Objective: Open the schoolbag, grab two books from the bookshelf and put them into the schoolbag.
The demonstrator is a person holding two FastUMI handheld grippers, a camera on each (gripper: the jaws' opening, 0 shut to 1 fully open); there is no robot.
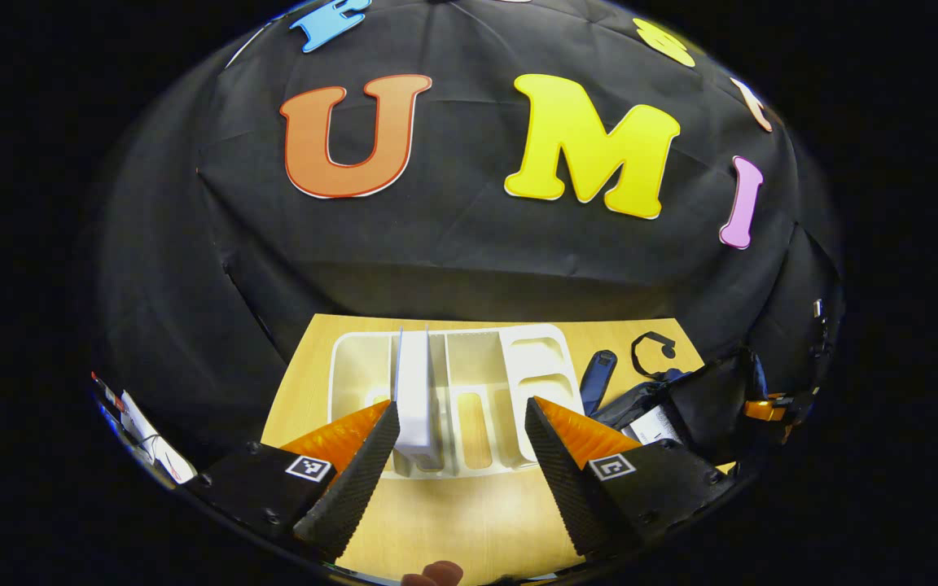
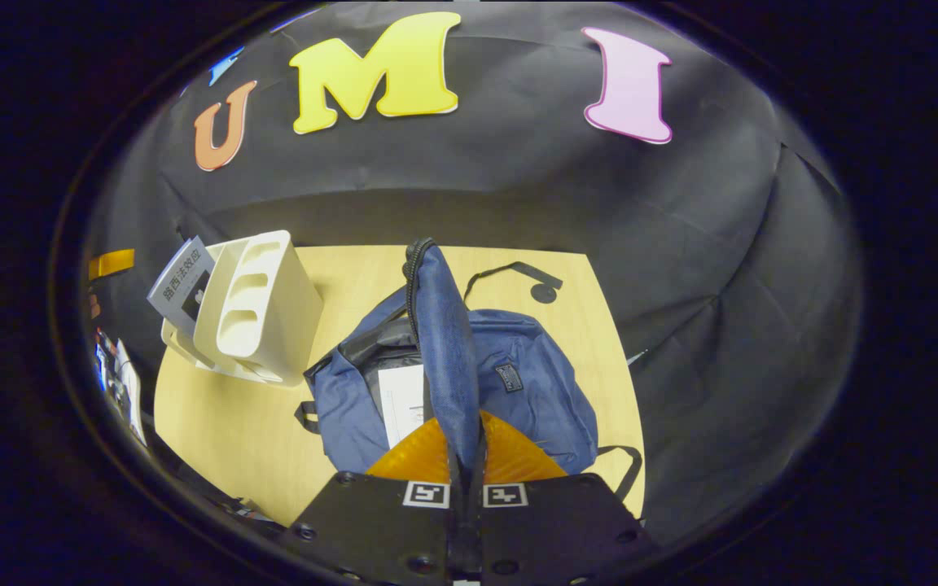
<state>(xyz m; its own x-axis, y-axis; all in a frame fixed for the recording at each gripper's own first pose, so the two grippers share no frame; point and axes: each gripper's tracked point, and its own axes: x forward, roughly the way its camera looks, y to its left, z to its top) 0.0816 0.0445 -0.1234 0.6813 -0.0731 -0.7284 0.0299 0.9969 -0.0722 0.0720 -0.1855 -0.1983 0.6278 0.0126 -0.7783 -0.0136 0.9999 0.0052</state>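
One book (image 1: 414,391) stands upright in the white bookshelf (image 1: 542,350) on the tabletop (image 1: 453,521), and your left gripper (image 1: 461,456) faces it with its fingers spread wide, the left finger lined up just in front of the book's lower edge, so you look set to close on it rather than on the rack's dividers. From the right gripper view the same book (image 2: 184,285) shows its grey cover leaning at the far end of the rack (image 2: 257,317), which keeps it standing and easy to pinch by its edge. Your right gripper (image 2: 465,464) has its fingers drawn tight together on a fold of the blue schoolbag (image 2: 518,382), lifting that flap of fabric up and toward you; held this way the mouth stays open and the dark lining is exposed. Inside the opening lies a white-covered book (image 2: 402,403), so I judge that one of the two is already packed and the one in the rack is the second. The bag lies just beside the rack on the wooden tabletop (image 2: 216,423), a short carry for your left hand. A black strap (image 2: 518,273) trails across the wood beyond the bag, clear of the opening, and the black cloth wall (image 2: 518,187) closes off the back. Keep the flap high as you bring the book over, or the fabric may sag across the opening.
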